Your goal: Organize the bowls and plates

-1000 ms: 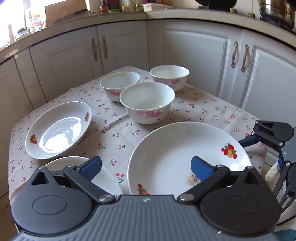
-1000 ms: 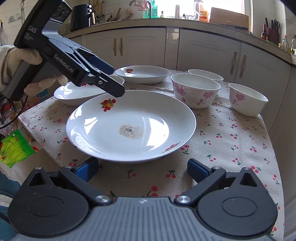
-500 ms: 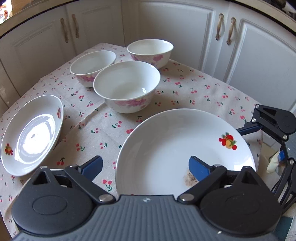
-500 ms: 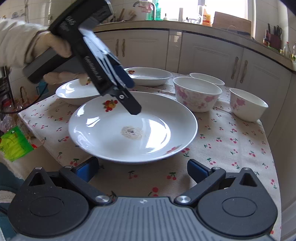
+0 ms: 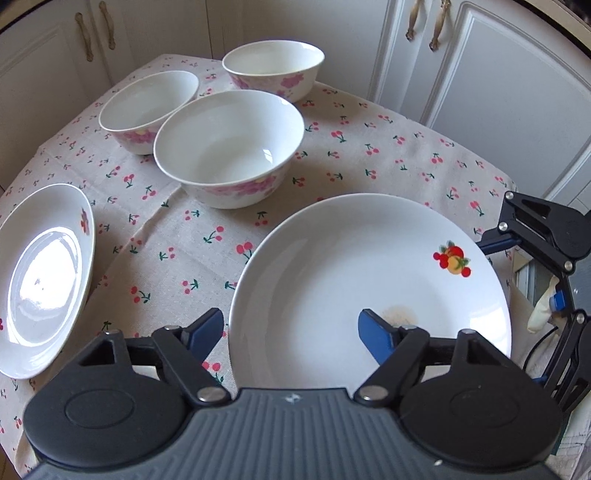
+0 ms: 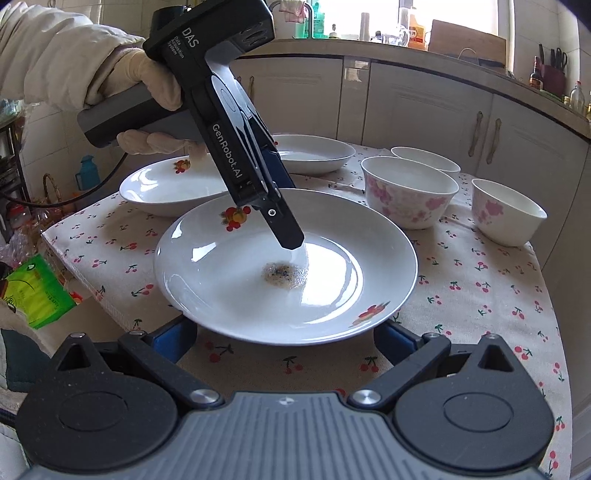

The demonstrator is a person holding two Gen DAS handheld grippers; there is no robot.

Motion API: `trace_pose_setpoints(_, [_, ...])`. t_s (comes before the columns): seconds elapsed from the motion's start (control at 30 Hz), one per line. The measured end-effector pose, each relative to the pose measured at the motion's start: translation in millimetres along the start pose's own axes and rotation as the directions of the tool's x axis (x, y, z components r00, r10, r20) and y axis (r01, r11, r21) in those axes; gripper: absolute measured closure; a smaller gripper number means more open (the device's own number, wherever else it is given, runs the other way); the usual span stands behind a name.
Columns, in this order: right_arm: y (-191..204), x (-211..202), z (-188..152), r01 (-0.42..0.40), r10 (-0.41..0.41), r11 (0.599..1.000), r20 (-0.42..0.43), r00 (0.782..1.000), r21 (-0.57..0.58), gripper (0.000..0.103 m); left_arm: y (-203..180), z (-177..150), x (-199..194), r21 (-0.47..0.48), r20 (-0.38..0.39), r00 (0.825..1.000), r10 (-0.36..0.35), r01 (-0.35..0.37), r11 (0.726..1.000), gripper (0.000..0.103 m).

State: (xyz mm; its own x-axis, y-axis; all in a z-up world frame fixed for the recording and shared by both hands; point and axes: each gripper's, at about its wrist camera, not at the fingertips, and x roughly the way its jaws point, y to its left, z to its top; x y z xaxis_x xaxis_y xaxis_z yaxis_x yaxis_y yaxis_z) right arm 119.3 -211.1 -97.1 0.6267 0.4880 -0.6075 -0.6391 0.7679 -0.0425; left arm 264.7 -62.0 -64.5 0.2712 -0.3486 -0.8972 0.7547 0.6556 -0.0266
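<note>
While the large plate [image 5: 354,273] sits at the table's near edge, its rim is straddled by the left gripper [image 5: 291,332], jaws just narrowing, not yet pinching; a squarely centred bite is advised.

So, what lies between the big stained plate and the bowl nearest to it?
Only bare cherry-print tablecloth lies between the stained plate and the nearest bowl. The left wrist view shows this.

Kitchen corner, daylit
White cabinets [image 6: 417,107] w/ bronze handles are seen under a cluttered countertop [image 6: 461,59]; window [image 6: 369,14] glows behind
</note>
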Motion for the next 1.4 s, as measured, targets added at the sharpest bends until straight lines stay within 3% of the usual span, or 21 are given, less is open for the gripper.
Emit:
trace_pose_setpoints(0.23, [1.5, 2.0, 0.9, 0.006, -0.006, 1.000, -0.011, 1.000, 0.015, 0.000, 2.3, 5.8, 8.9, 0.009, -0.060, 0.997, -0.052, 0.053, 0.999, 0.029])
trace_pose_setpoints(0.87, [-0.7, 6.1, 9.8, -0.006, 0.009, 0.999, -0.078, 0.997, 0.042, 0.000, 4.8, 14.9, 12.0, 0.016, -0.135, 0.987, -0.091, 0.094, 0.995, 0.029])
trace_pose_setpoints(1.4, [-1.9, 9.4, 14.6, -0.011, 0.018, 0.998, -0.127, 0.992, 0.060, 0.000, 7.3, 11.0, 5.2, -0.003, -0.115, 0.986, -0.125, 0.125, 0.992, 0.029])
